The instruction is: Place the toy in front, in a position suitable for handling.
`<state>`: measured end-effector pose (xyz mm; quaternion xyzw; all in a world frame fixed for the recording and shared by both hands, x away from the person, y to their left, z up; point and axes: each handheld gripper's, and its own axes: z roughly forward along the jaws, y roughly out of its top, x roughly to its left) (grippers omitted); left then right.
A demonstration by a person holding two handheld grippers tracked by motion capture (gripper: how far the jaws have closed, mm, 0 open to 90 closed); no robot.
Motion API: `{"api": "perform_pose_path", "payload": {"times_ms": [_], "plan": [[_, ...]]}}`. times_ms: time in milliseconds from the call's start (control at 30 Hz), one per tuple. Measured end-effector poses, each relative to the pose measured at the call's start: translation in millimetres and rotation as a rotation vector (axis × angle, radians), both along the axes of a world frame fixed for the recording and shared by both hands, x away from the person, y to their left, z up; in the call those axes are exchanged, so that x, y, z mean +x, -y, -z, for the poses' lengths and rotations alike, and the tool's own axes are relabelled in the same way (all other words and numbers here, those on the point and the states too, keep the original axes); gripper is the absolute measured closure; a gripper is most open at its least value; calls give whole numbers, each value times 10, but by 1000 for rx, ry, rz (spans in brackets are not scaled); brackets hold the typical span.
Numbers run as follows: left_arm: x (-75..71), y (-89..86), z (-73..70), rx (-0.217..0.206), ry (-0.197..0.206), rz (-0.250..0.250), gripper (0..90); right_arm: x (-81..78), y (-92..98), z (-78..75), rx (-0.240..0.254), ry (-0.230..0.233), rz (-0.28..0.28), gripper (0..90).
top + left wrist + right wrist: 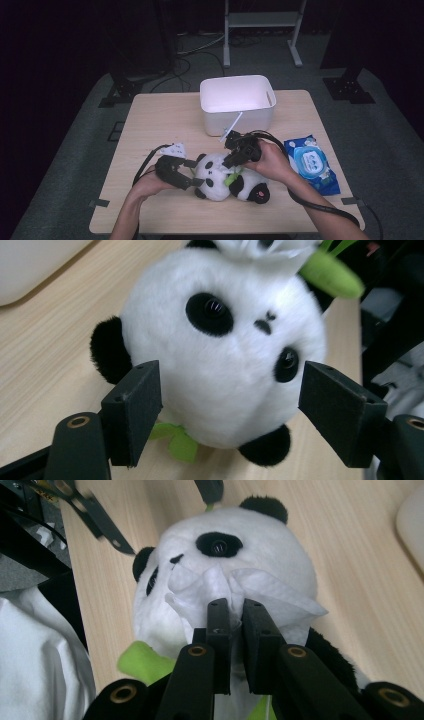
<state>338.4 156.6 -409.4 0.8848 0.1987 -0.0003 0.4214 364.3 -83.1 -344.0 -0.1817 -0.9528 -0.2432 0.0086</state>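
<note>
plush panda (225, 370): soft, fluffy white and black pile with glossy plastic eyes and a bright green felt-like leaf (142, 662); the white wipe (225, 587) is thin, crinkled non-woven cloth with a fine embossed texture. table (150, 125): pale, matt wood-grain top; white bin (237, 102): smooth plastic with a slight sheen. left gripper (230, 412) and right gripper (235, 610): matt black, faintly grainy plastic jaws with brass-coloured metal inserts; wipes pack (311, 162): glossy blue film.
</note>
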Motion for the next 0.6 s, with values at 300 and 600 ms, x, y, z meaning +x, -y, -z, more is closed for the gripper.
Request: {"api": "perform_pose_path", "payload": {"times_ms": [300,600], "plan": [[25,71,69,45,25,-35,245,-389,-50,-196,10,44,-71,823],[14,58,52,37,23,-20,245,-347,0,7,-27,39,-40,824]]}}
